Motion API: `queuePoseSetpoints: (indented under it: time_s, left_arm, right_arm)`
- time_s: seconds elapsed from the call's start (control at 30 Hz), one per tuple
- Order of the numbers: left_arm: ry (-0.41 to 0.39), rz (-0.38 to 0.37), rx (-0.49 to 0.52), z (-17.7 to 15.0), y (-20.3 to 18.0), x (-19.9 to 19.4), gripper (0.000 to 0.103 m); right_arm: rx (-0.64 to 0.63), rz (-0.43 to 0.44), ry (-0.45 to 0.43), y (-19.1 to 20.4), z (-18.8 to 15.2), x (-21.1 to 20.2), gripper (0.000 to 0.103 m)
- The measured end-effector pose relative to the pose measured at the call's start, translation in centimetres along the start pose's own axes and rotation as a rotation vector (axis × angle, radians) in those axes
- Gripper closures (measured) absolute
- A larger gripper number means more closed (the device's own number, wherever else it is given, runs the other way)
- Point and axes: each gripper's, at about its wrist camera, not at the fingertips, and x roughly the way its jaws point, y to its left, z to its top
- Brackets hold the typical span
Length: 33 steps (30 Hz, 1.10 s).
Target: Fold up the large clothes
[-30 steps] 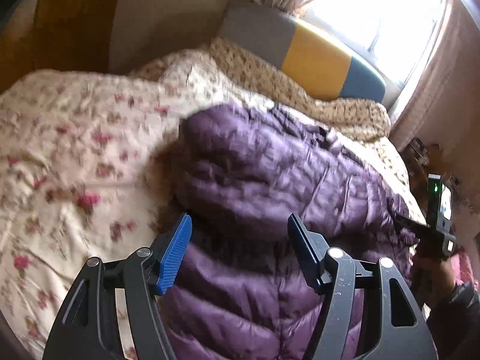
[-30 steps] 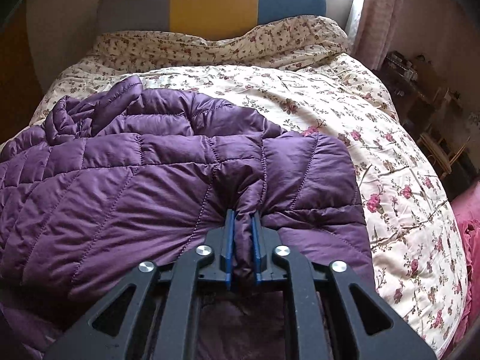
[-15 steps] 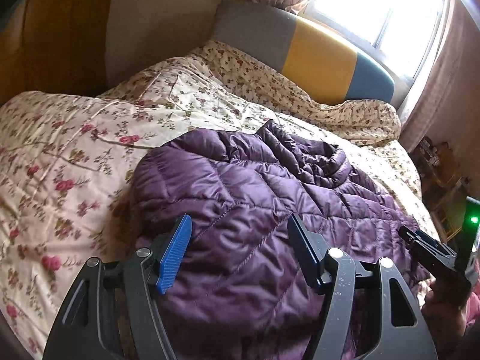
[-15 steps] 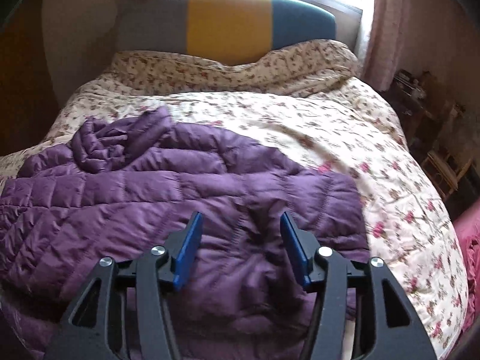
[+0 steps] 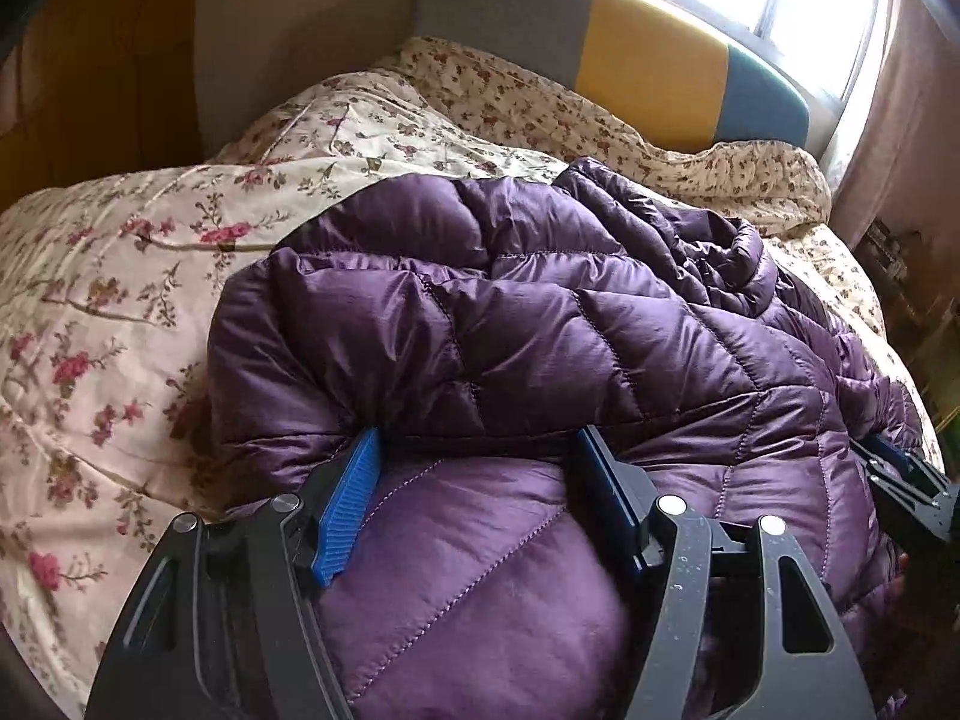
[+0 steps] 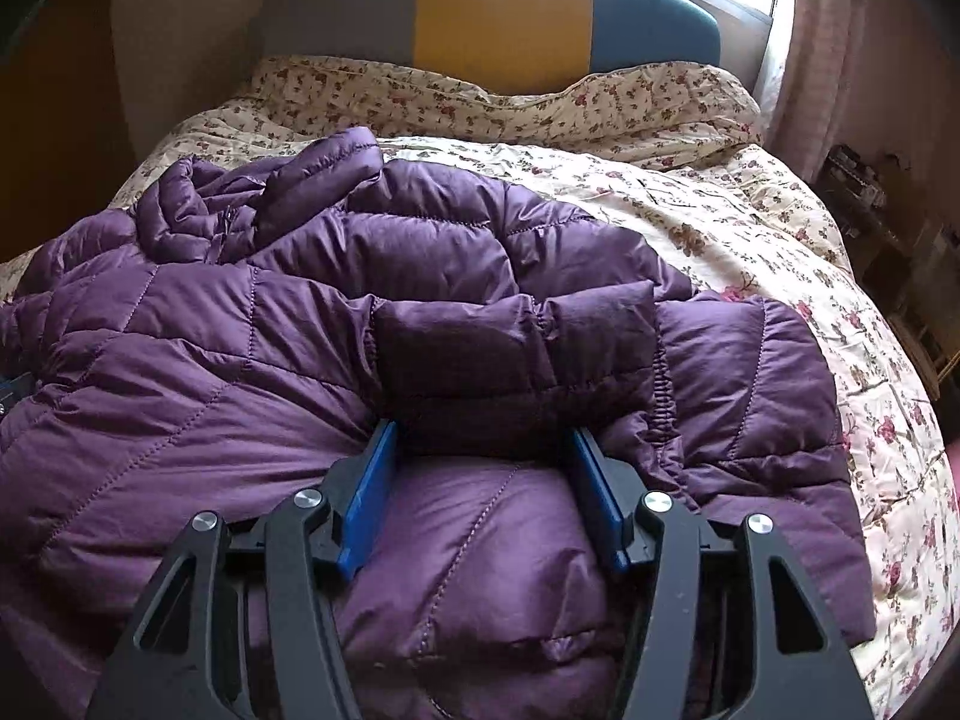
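A purple quilted puffer jacket (image 5: 540,330) lies on the floral bedspread, its sleeves folded across the body. It also fills the right wrist view (image 6: 300,330), collar at the far left. My left gripper (image 5: 480,450) is open, its fingers low against the jacket under a folded edge. My right gripper (image 6: 483,444) is open, its fingers at the cuff edge of the folded sleeve (image 6: 516,360), holding nothing. The right gripper also shows at the right edge of the left wrist view (image 5: 912,480).
The floral bedspread (image 6: 750,240) covers the bed around the jacket. A grey, yellow and teal headboard (image 6: 504,6) stands at the far end under a bright window. Dark furniture (image 6: 888,210) with small items lies to the right of the bed.
The right gripper let go of the jacket fold and opened. Both grippers drew back, then came down low onto the jacket's near folded edges. The left sleeve now lies folded over.
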Motion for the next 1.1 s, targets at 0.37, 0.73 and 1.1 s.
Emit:
queuePoseSetpoints:
  time_s: [0.37,0.73,1.1]
  left_arm:
    - [-0.006,0.031,0.001,0.6,-1.1,-1.6,0.028]
    - [-0.002,-0.039,0.081,-1.4,-5.0,-2.1,0.025]
    - [0.022,-0.045,0.085,-1.5,-4.8,0.2,0.022]
  right_arm:
    - [-0.005,-0.006,-0.009,0.0,-0.1,0.0,0.046]
    - [-0.013,-0.017,-0.014,0.0,-0.1,-0.2,0.046]
    - [-0.017,-0.021,-0.015,0.0,-0.2,-0.2,0.046]
